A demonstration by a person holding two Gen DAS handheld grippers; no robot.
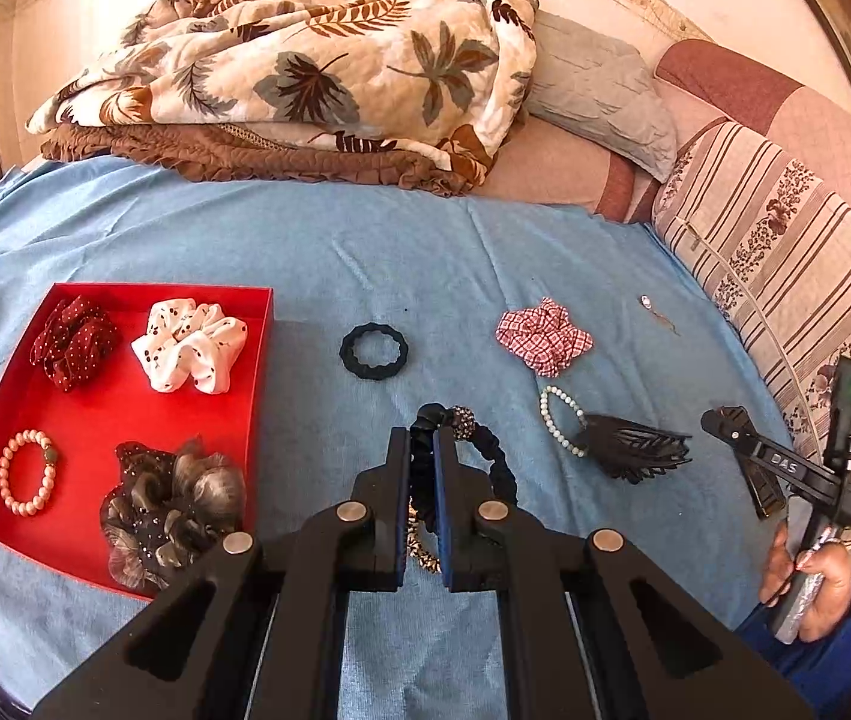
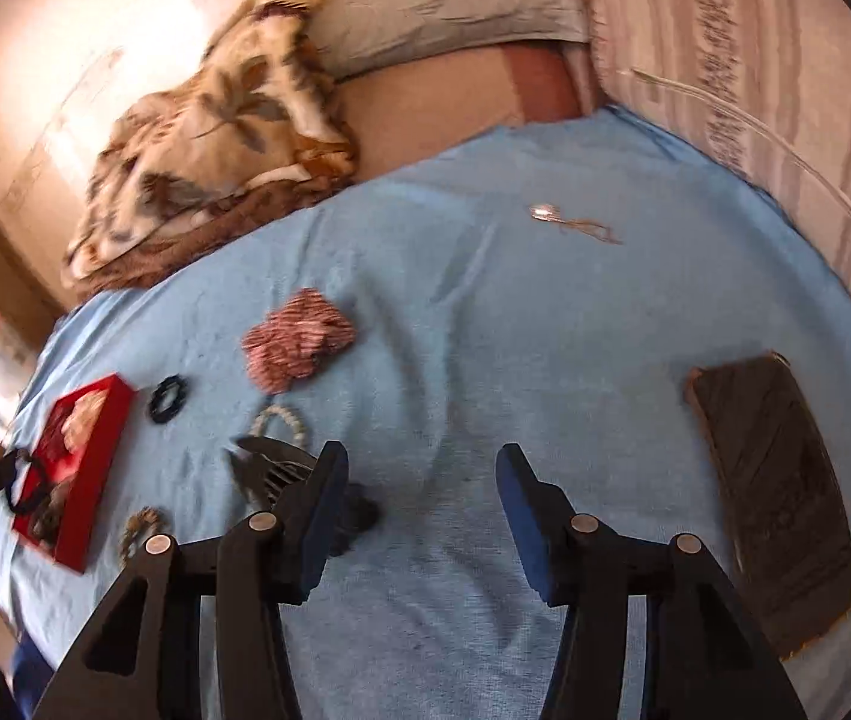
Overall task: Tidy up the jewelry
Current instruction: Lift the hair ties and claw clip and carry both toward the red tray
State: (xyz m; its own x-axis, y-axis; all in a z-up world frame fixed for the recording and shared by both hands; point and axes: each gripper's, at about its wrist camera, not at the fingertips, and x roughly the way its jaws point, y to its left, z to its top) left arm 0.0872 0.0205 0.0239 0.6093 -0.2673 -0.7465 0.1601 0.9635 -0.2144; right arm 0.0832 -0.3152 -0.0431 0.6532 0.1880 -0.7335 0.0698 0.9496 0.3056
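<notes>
My left gripper (image 1: 422,441) is shut on a black braided hair band (image 1: 488,462) with a beaded knot, held just above the blue cloth. To its left, a red tray (image 1: 260,354) holds a dark red scrunchie (image 1: 71,342), a white scrunchie (image 1: 191,345), a pink bead bracelet (image 1: 26,471) and a brown scrunchie (image 1: 173,510). Loose on the cloth lie a black ring tie (image 1: 373,351), a checked scrunchie (image 1: 542,336), a pearl bracelet (image 1: 551,420) and a black claw clip (image 1: 635,450). My right gripper (image 2: 419,456) stands open over bare cloth, the claw clip (image 2: 272,468) to its left.
A thin chain with a pendant (image 2: 575,225) lies far on the blue cloth (image 2: 485,312). A flat dark brown box (image 2: 779,480) sits at the right. A folded leaf-print quilt (image 1: 305,72), a grey pillow (image 1: 599,90) and a striped cushion (image 1: 785,252) border the cloth.
</notes>
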